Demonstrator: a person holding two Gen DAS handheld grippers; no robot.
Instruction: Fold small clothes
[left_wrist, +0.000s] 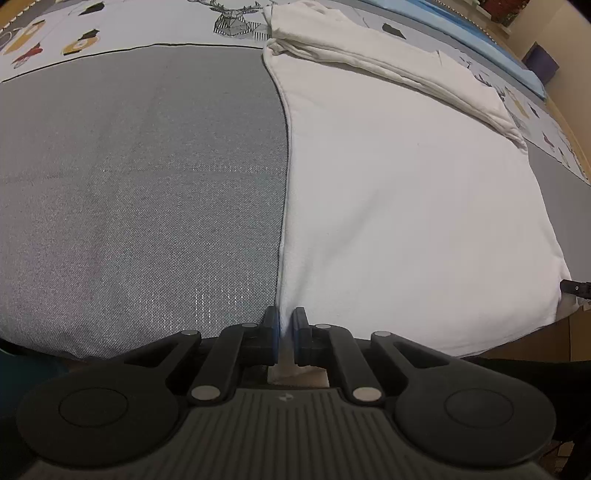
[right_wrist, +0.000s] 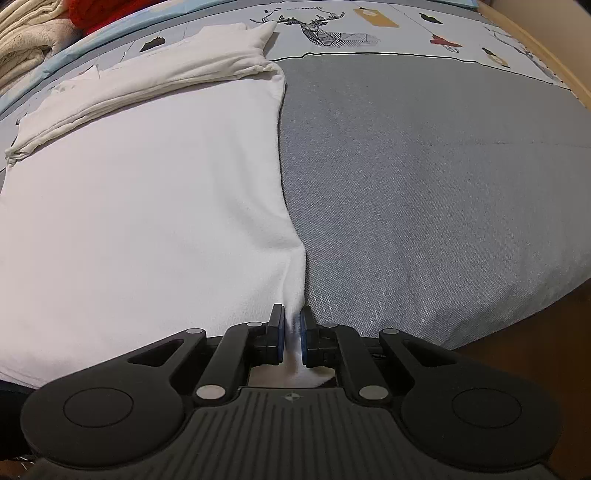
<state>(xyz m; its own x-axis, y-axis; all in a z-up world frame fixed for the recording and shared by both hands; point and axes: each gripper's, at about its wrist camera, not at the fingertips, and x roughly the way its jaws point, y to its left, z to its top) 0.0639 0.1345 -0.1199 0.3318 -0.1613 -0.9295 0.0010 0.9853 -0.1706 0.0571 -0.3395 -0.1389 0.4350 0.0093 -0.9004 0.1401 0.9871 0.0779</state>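
Note:
A white garment lies flat on the grey bed cover, with its far end folded over in a thick band. My left gripper is shut on the garment's near left corner, the cloth pinched between the blue pads. In the right wrist view the same white garment fills the left half. My right gripper is shut on its near right corner, where the cloth bunches into a small ridge. The tip of the right gripper shows at the right edge of the left wrist view.
The grey bed cover stretches beside the garment on both sides. Patterned bedding with a deer print lies at the far end. Cream and red textiles are piled at the far left. The bed's near edge drops to a brown floor.

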